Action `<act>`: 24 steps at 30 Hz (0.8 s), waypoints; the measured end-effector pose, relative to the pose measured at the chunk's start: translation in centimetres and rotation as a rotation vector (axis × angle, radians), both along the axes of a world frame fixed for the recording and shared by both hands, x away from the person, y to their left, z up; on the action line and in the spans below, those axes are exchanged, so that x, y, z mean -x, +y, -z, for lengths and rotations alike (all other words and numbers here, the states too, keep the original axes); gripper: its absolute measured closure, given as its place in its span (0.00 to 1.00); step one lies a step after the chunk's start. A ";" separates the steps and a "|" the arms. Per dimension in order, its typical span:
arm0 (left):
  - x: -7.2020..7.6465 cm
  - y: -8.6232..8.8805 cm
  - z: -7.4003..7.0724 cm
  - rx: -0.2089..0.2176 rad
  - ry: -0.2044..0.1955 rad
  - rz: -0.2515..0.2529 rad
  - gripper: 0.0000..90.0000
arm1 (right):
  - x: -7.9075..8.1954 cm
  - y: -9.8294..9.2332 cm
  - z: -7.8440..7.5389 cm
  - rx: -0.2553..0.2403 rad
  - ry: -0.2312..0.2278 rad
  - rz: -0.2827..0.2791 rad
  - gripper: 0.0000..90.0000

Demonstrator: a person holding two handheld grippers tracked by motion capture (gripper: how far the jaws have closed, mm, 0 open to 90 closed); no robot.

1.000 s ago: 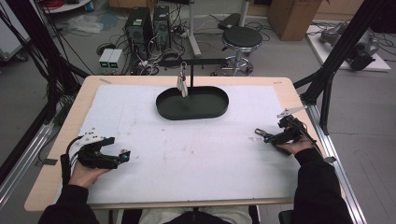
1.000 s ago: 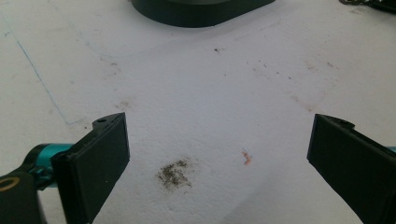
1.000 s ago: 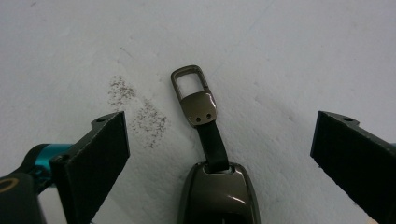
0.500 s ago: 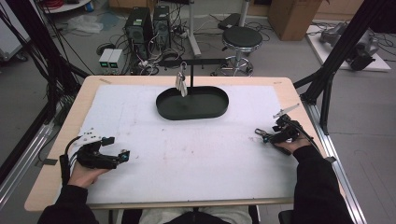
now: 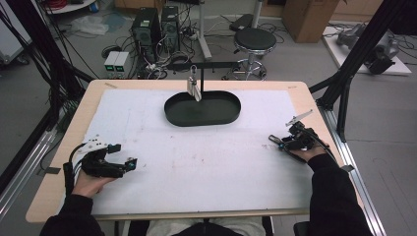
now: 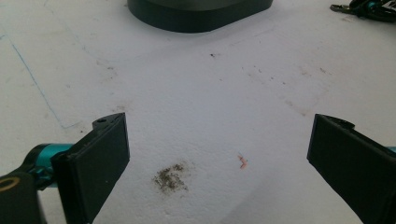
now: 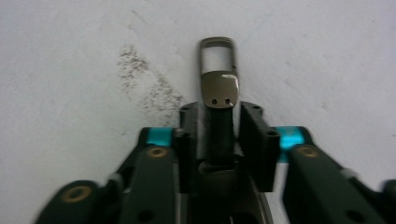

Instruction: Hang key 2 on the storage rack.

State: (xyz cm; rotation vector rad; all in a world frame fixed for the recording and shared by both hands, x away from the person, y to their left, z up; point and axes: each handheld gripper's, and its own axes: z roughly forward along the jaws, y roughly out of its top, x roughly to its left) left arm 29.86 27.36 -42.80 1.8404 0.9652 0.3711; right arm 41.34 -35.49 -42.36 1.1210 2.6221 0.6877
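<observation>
My right gripper point(image 7: 219, 121) is shut on a dark strap that ends in a metal clasp point(image 7: 218, 74) with a rectangular loop; the clasp sticks out past the jaws, just above the white table cover. In the high view this gripper point(image 5: 281, 143) rests at the table's right side. My left gripper point(image 5: 125, 155) lies near the front left, and its jaws stand wide open around bare table cover point(image 6: 217, 154). A black oval tray point(image 5: 202, 108) sits at the back middle. A small silvery item point(image 5: 193, 86) hangs over the tray's far rim from a thin stand.
The white cover point(image 5: 206, 162) spans most of the table and carries a dark smudge point(image 6: 170, 177) and faint stains. The tray's wall point(image 6: 201, 14) lies far ahead of the left gripper. Black frame posts point(image 5: 344, 93) rise by the right edge.
The right gripper has edged slightly to the left, still holding the clasp. The left gripper has barely moved.
</observation>
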 end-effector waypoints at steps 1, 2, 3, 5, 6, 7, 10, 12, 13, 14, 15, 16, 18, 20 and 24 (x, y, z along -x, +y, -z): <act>0.0 0.0 0.0 0.003 -0.001 0.000 0.07 | 0.1 0.1 0.0 0.000 0.005 -0.001 0.84; 0.0 0.0 0.0 0.002 -0.004 0.004 0.07 | 0.1 0.3 -0.1 0.003 0.006 -0.006 0.89; 0.0 -0.1 0.0 0.002 -0.005 0.007 0.07 | 0.1 0.4 -0.2 0.006 0.013 -0.003 0.90; 0.0 -0.1 0.0 0.001 -0.006 0.009 0.07 | 0.2 0.5 -0.2 0.004 0.024 0.013 0.92; 0.0 -0.1 0.0 0.003 -0.005 0.009 0.07 | 0.2 0.5 -0.2 0.000 0.029 0.019 0.93; 0.0 -0.1 0.0 0.004 -0.004 0.008 0.07 | 0.2 0.5 -0.2 -0.001 0.027 0.021 0.94; 0.0 -0.1 0.0 0.011 -0.004 0.004 0.07 | 0.3 0.6 -0.3 0.005 0.018 0.021 0.96; 0.0 0.0 0.0 0.010 -0.006 0.003 0.07 | 0.2 0.5 -0.2 0.001 0.013 0.020 0.96; 0.0 0.0 0.0 0.011 -0.007 0.004 0.07 | 0.3 0.5 -0.3 -0.002 0.019 0.025 0.96; 0.0 0.0 -0.1 0.011 -0.009 0.006 0.07 | 0.2 0.4 -0.3 -0.006 0.021 0.025 0.97; 0.0 0.0 -0.1 0.009 -0.009 0.007 0.07 | 0.2 0.4 -0.3 -0.011 0.025 0.029 0.97; 0.0 0.0 -0.1 0.013 -0.008 0.005 0.07 | 0.3 0.4 -0.3 -0.013 0.024 0.032 0.97; 0.0 0.0 -0.1 0.014 -0.009 0.005 0.07 | 0.3 0.4 -0.3 -0.011 0.018 0.029 0.97; 0.0 0.0 -0.1 0.016 -0.010 0.007 0.07 | 0.4 0.4 -0.4 -0.021 0.018 0.036 0.97; 0.0 0.0 -0.1 0.017 -0.012 0.008 0.07 | 0.5 0.1 -0.9 -0.070 0.019 0.035 0.97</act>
